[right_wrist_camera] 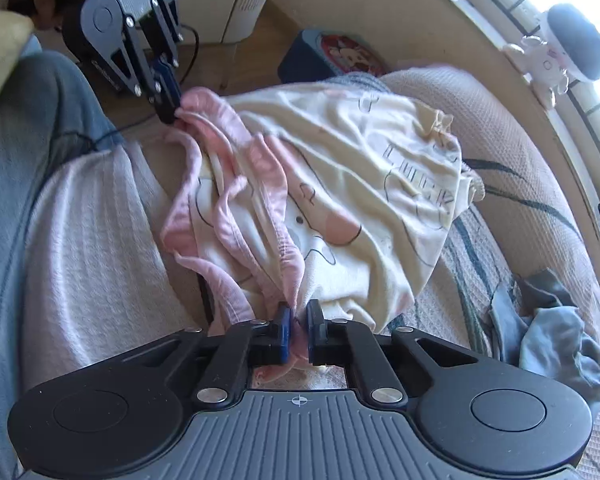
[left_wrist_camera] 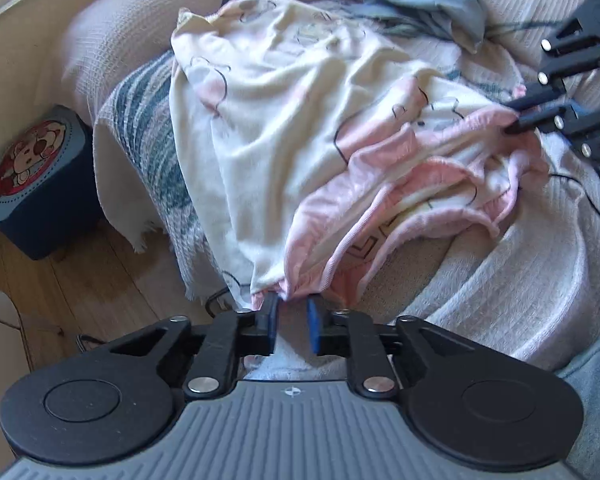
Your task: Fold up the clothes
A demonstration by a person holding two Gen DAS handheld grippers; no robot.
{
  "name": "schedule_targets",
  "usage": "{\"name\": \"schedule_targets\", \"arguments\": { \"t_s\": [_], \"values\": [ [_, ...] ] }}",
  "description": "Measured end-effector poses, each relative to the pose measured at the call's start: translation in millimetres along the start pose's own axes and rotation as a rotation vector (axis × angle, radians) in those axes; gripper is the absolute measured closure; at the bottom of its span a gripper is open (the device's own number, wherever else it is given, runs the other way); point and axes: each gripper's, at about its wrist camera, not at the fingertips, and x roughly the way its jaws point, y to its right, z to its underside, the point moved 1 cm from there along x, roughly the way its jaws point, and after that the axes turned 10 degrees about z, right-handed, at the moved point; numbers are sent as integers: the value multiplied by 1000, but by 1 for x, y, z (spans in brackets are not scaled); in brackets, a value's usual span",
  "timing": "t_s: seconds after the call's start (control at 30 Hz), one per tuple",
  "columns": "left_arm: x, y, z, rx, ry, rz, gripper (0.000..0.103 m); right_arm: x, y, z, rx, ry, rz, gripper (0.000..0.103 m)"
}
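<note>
The cream and pink garment (left_wrist_camera: 300,120) is found spread, crumpled, on the covered sofa (left_wrist_camera: 520,280), extending away from both grippers, its pink-trimmed hem bunched at the near edge. The left gripper (left_wrist_camera: 293,316) is seen with its blue pads (left_wrist_camera: 313,322) narrowly parted and a pinch of pink hem entering at the tips; in the right wrist view the same tool is observed with its tips closed on that hem corner, so a grip is judged to be in place. The right gripper (right_wrist_camera: 297,322) is nearly closed, with pink fabric gathered between its pads, and is judged to be holding the opposite hem corner. No earlier picture is supplied, so no motion is reported. The step in hand is judged to be securing two corners ahead of a lift and spread. For good execution, both pinches should be confirmed on a single layer of hem, the grippers drawn apart until the edge between them is taut, and the cloth raised evenly so that the folds shake out. Both grippers are angled steeply downward toward the sofa, the right one lying far to the right of the left gripper. A grey-blue garment (right_wrist_camera: 560,332) lies well apart, to the right of the right gripper.
</note>
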Motion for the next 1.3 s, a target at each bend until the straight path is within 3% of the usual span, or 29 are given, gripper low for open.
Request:
{"name": "schedule_targets", "arguments": {
  "t_s": [0.13, 0.27, 0.37, 0.4, 0.47, 0.8, 0.87, 0.9, 0.93, 1.07, 1.2, 1.3],
  "values": [
    [2, 5, 0, 51, 13, -11, 81, -3, -2, -3, -8, 4, -10, 95],
    [-2, 10, 0, 99, 23, -42, 64, -7, -5, -7, -19, 21, -17, 90],
    [-7, 14, -1, 121, 38, -41, 54, -12, -7, -14, -44, 48, -12, 79],
    [-7, 15, -2, 130, 39, -44, 53, -13, -9, -17, -53, 58, -12, 69],
    [-5, 17, -3, 141, 38, -56, 53, -10, -11, -22, -68, 68, -28, 65],
    [4, 13, -8, 102, 11, -38, 84, 25, -26, -28, -87, 33, -53, 67],
    [2, 11, -10, 90, -8, -42, 96, 24, -24, -31, -67, 32, -61, 75],
    [2, 9, -11, 84, -18, -44, 98, 24, -23, -32, -56, 32, -65, 89],
    [1, 8, -12, 79, -28, -46, 99, 23, -22, -33, -45, 31, -69, 97],
    [-17, 0, -19, 71, -51, -62, 100, 13, -12, -39, 15, 40, -106, 98],
    [-41, -7, -20, 85, -75, -121, 100, -11, 2, -47, 110, 54, -216, 101],
    [-33, -12, -14, 87, -122, -147, 100, -15, -3, -51, 124, 59, -258, 101]
  ]
}}
